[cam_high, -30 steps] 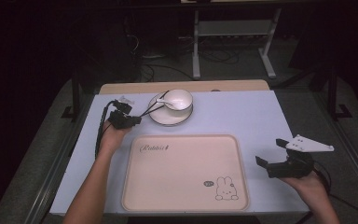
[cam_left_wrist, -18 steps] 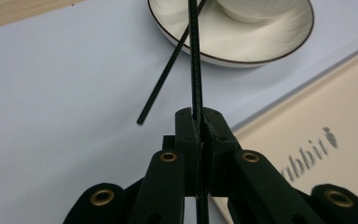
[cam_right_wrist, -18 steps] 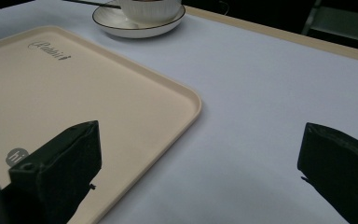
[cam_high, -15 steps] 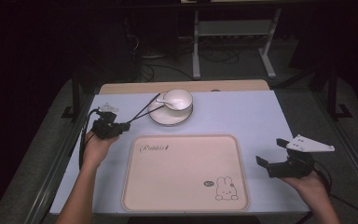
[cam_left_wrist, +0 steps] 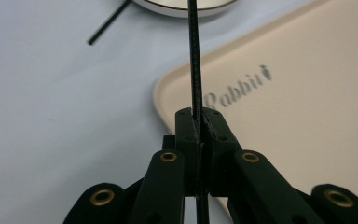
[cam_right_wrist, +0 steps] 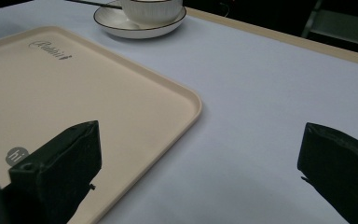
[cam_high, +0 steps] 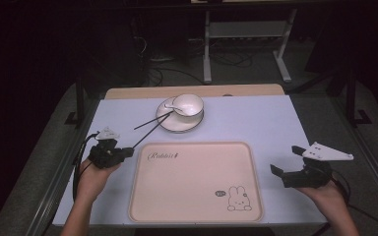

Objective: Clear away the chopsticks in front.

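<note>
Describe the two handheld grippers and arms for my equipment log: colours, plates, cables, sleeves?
Both grippers are black with two jaws. The left gripper and right gripper each carry a pale three-cornered plate and a black cable. Brass-coloured rivets dot the left jaw links. The forearms show no sleeves.

Plate (cam_left_wrist: 186, 5): cut off by top edge, left gripper view. Bowl (cam_right_wrist: 151, 9): upper part cropped, right gripper view. Chopstick (cam_left_wrist: 195, 70): far tip beyond frame; near end hidden between jaws.
</note>
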`<state>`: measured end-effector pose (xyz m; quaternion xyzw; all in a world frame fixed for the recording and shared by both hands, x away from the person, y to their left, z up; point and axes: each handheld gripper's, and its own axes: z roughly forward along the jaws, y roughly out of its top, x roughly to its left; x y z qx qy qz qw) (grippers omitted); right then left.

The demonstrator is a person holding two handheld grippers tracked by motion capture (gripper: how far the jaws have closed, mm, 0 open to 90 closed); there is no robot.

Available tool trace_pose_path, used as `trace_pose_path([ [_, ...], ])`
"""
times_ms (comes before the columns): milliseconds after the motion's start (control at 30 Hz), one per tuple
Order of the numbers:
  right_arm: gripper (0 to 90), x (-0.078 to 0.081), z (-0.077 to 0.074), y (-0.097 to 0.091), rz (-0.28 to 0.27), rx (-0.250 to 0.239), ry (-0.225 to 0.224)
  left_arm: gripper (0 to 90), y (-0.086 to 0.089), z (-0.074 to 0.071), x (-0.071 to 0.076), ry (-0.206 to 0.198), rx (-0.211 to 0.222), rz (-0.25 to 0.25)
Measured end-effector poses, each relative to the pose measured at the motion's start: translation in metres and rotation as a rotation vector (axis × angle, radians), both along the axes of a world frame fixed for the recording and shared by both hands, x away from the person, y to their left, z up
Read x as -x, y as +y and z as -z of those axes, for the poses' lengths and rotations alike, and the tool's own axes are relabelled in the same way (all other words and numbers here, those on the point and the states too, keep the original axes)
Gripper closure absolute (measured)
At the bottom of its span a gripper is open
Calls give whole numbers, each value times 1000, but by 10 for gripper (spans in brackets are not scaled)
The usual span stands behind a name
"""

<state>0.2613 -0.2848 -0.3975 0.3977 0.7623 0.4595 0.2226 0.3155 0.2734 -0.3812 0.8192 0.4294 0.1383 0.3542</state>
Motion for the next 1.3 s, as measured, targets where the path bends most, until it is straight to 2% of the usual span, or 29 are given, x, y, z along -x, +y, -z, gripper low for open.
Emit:
trace_pose_path([
  [67,0,0,0,0,1,0,-1,856,-5,1,7,-2,4,25],
  [233,0,0,0,1,0,6,-1,856,-21,6,22,-3,-37,72],
  [333,0,0,0,0,1,6,-3,856,-29,11,27,4,-39,104],
  [400,0,0,0,0,3,5,-4,856,-34,13,28,10,-56,117],
  [867,0,0,0,-1,8,6,-4,856,-45,29,26,71,-38,213],
  [1133,0,0,0,-1,3,11,-4,854,-46,40,23,110,-44,230],
  [1300,0,0,0,-1,4,10,-5,852,-46,47,21,133,-74,237],
])
